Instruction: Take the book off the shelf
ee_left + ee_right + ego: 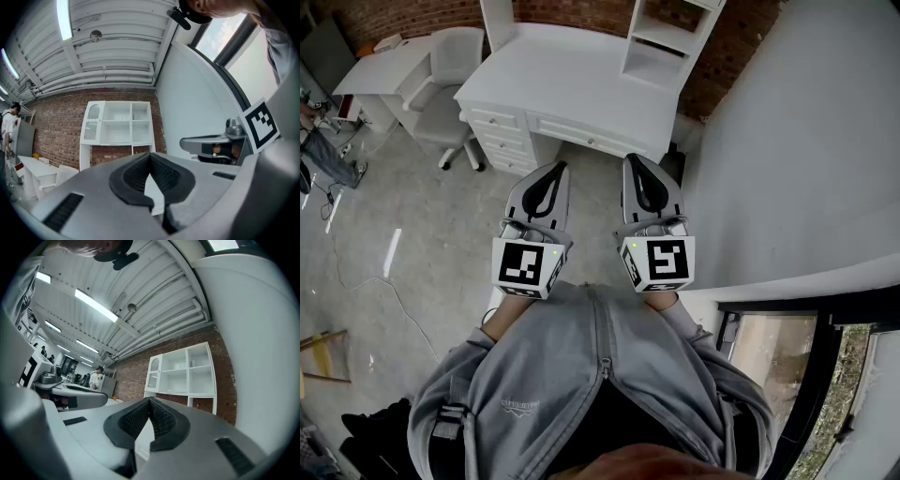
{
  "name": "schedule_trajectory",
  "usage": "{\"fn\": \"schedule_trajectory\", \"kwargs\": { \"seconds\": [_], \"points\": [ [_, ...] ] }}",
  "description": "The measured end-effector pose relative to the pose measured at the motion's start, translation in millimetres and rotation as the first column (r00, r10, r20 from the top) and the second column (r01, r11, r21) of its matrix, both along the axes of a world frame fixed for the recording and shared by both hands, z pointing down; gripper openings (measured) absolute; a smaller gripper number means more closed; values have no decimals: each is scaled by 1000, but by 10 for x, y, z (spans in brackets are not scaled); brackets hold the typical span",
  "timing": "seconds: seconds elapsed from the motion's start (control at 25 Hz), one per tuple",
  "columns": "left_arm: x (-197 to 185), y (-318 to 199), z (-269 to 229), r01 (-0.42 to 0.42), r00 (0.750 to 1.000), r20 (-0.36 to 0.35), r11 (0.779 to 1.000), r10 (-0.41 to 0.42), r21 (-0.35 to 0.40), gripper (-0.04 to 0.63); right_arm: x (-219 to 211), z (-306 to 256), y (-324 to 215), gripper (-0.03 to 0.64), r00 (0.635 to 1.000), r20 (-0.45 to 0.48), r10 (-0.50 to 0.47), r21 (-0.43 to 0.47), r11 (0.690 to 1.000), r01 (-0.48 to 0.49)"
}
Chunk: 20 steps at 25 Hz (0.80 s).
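A white shelf unit (661, 42) stands on the right end of a white desk (553, 75) against a brick wall, some way ahead of me. Its open compartments (119, 124) (183, 371) look pale, and I cannot make out a book in any view. My left gripper (558, 169) (150, 154) and right gripper (635, 161) (150, 399) are held side by side in front of my chest, pointing toward the desk. Both have their jaws pressed together with nothing between them. Both are well short of the shelf.
A grey office chair (450, 84) stands left of the desk, beside a second white desk (375, 70). A curved white wall (806, 141) runs close along my right. A cable (394, 291) lies on the concrete floor to the left. A person (9, 126) stands far left.
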<state>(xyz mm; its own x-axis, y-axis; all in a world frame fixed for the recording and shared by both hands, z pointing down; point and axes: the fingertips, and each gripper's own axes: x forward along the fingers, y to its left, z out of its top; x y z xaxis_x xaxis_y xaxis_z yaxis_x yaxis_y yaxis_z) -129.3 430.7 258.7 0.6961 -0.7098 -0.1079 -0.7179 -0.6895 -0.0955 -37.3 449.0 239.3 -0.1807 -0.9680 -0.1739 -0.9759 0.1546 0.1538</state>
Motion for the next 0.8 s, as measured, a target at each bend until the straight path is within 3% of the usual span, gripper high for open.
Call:
{"fn": "schedule_trajectory", "kwargs": {
  "seconds": [0.44, 0.8],
  "points": [
    [162, -8, 20, -1, 1000, -3, 1000, 1, 1, 6, 167, -27, 3, 26, 1000, -21, 8, 15, 1000, -7],
    [253, 48, 59, 24, 1000, -15, 1000, -24, 3, 6, 256, -16, 16, 26, 998, 26, -52, 30, 998, 51]
  ]
}}
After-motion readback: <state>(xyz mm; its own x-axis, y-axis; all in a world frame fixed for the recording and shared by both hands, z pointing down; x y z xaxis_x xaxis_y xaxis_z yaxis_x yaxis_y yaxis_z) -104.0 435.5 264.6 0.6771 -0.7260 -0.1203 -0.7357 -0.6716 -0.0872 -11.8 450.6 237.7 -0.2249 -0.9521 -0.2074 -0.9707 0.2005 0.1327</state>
